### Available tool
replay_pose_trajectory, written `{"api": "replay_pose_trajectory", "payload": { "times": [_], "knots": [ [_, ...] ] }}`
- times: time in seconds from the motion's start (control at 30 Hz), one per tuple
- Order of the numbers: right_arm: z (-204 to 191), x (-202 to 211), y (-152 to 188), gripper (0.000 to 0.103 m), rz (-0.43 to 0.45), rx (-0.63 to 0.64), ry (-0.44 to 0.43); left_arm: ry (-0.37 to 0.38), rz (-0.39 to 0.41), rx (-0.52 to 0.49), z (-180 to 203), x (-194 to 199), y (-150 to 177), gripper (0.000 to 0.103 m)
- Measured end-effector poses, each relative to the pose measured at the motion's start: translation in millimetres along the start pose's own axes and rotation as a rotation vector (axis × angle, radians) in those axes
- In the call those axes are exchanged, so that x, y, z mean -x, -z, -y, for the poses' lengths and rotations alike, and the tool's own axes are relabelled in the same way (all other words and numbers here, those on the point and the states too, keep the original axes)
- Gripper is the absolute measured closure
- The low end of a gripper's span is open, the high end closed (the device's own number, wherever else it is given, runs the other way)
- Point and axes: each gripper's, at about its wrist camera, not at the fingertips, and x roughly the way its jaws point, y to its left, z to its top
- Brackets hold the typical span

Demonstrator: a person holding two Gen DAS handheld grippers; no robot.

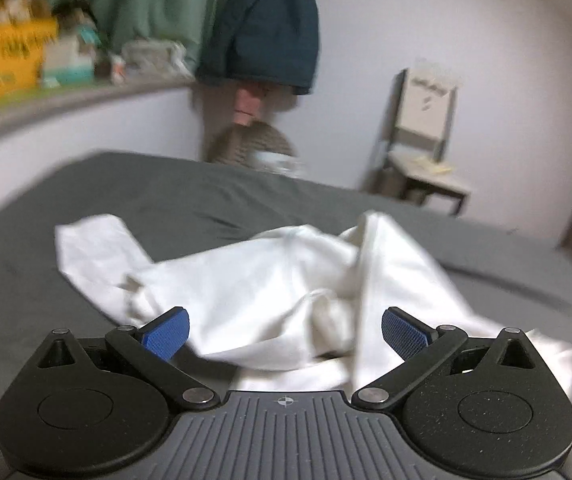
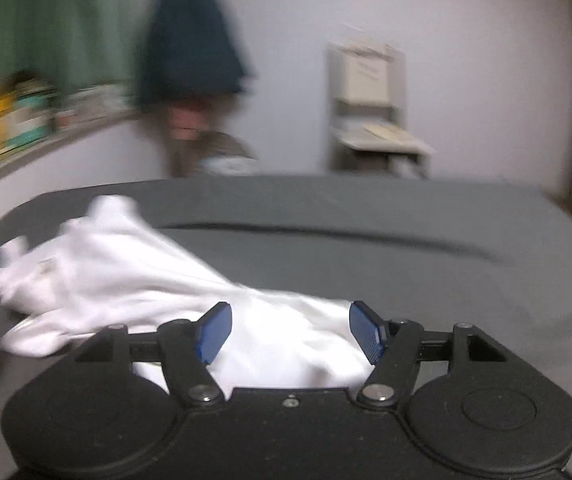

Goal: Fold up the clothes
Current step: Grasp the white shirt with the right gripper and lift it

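While the white garment (image 1: 270,280) lies crumpled in a loose heap on the grey bed (image 1: 166,188), both tools, left tool (image 1: 285,334) and right tool (image 2: 290,332), hover spread over it, pinching nothing. I'd judge it needs spreading flat; finding an edge comes next.

No lettering is legible; the print on the yellow box (image 1: 6,56) is blurred.
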Motion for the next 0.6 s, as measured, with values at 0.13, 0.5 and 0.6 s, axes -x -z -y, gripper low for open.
{"api": "replay_pose_trajectory", "payload": {
  "times": [0.13, 0.5, 0.6],
  "knots": [
    [-50, -36, -1, 0.037, -0.042, 0.326, -0.231, -0.055, 0.038, -0.01, -4, -6, 5, 0.0],
    [-146, -88, 22, 0.101, -0.027, 0.733, -0.386, -0.154, 0.111, -0.127, 3, -22, 10, 0.0],
    [-125, -81, 7, 0.101, 0.025, 0.595, -0.413, -0.141, 0.115, -0.165, 8, -23, 10, 0.0]
  ]
}}
